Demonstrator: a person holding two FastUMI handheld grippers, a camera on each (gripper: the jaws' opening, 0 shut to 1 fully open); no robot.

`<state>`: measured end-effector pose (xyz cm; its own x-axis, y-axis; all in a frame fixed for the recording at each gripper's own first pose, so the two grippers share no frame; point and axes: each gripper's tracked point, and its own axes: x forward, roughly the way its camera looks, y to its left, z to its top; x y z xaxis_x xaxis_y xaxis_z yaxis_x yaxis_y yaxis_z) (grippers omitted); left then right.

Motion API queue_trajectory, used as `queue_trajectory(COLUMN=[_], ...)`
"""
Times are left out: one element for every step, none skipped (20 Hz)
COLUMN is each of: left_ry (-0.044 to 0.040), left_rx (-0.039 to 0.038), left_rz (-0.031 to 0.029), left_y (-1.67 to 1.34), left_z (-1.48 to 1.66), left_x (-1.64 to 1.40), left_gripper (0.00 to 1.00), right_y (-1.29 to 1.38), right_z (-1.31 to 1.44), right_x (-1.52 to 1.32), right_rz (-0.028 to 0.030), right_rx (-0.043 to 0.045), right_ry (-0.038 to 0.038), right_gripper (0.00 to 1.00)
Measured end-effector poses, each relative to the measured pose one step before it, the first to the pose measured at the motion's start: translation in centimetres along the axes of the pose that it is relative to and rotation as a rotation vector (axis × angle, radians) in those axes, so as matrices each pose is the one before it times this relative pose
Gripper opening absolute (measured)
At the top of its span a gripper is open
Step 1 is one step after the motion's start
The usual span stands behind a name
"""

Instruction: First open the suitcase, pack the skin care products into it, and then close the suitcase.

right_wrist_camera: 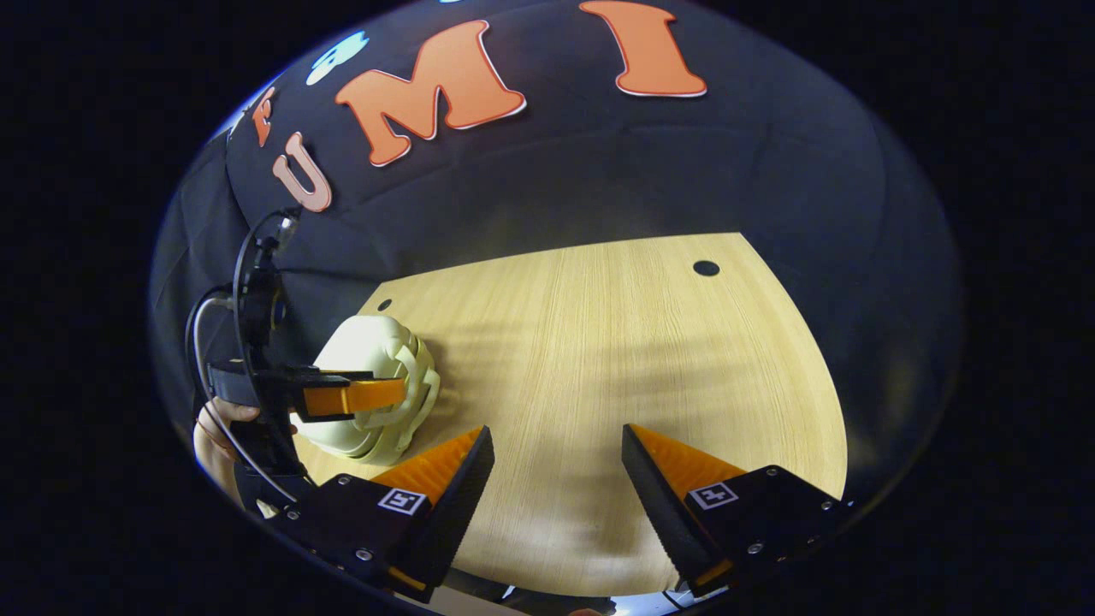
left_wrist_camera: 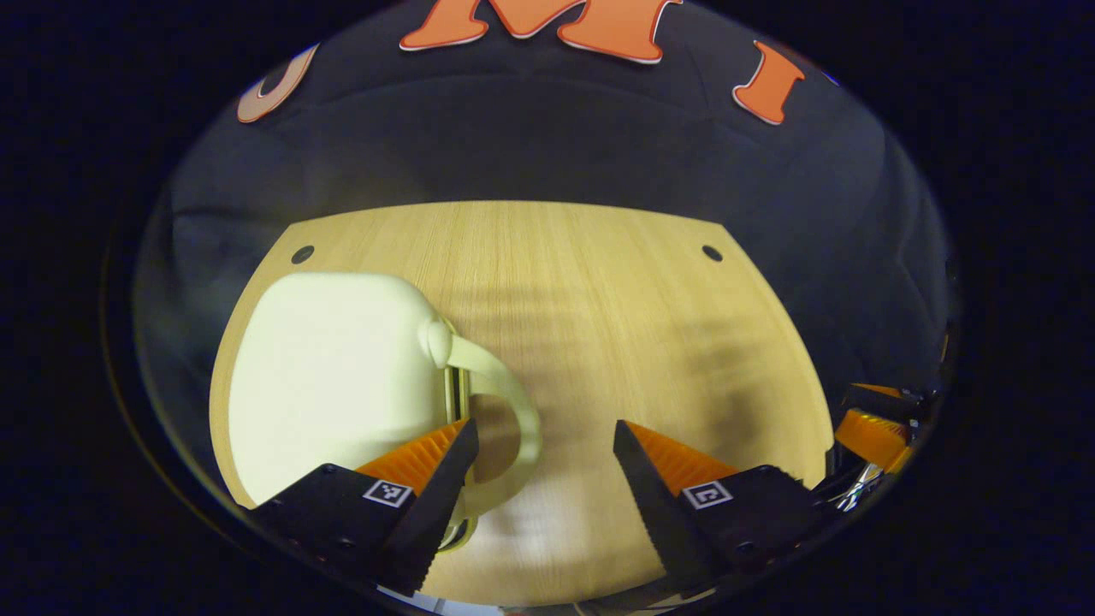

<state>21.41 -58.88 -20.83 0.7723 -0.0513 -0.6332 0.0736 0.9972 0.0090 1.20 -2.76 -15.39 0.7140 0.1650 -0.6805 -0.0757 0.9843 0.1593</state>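
Note:
A small cream suitcase [left_wrist_camera: 334, 376] lies flat and closed on the left part of the wooden table [left_wrist_camera: 616, 282]. Its curved handle [left_wrist_camera: 513, 385] loops out to the right. My left gripper [left_wrist_camera: 544, 425] is open just above the handle, and its left finger overlaps the handle loop without pinching it. The right gripper view shows the suitcase [right_wrist_camera: 376, 351] at the left, with the left gripper [right_wrist_camera: 376, 395] over its handle side and a hand [right_wrist_camera: 218, 428] holding it. My right gripper [right_wrist_camera: 558, 430] is open over bare table, holding nothing.
The tabletop has two small dark holes [left_wrist_camera: 302, 254] [left_wrist_camera: 712, 253] near its far corners. Black cloth wall rises behind the far edge. The right gripper [left_wrist_camera: 873, 432] shows at the right rim of the left gripper view.

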Motion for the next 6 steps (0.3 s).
queue_trajectory(left_ry=[-0.05960, -0.06104, -0.05956, -0.05297, -0.03873, -0.04260], left_rx=[0.01131, 0.01321, 0.01261, 0.01264, 0.01055, 0.00844], left_rz=[0.00035, 0.00895, 0.01796, 0.01716, 0.01499, 0.01419], left_y=[-0.059, -0.065, 0.253, 0.425, 0.544, 0.372], left_z=[1.813, 1.586, 1.864, 2.089, 1.926, 0.346], left_x=[-1.842, -0.911, -1.428, -1.414, -1.412, -0.769], left_gripper=[0.98, 0.98, 0.98, 0.98, 0.98, 0.98], right_y=[0.329, 0.236, 0.092, 0.045, 0.323, 0.461], right_z=[0.783, 0.998, 1.059, 1.052, 1.367, 1.340], right_x=[-0.075, -0.139, -0.115, -0.108, -0.281, -0.206], right_rz=[-0.00074, -0.00537, -0.01175, -0.01019, -0.00076, 0.00407], right_rx=[-0.01528, -0.01893, -0.02250, -0.02024, -0.01418, -0.00830], right_ry=[-0.02637, -0.02824, -0.03210, -0.03584, -0.03814, -0.03799], right_gripper=[0.96, 0.96, 0.96, 0.96, 0.96, 0.96])
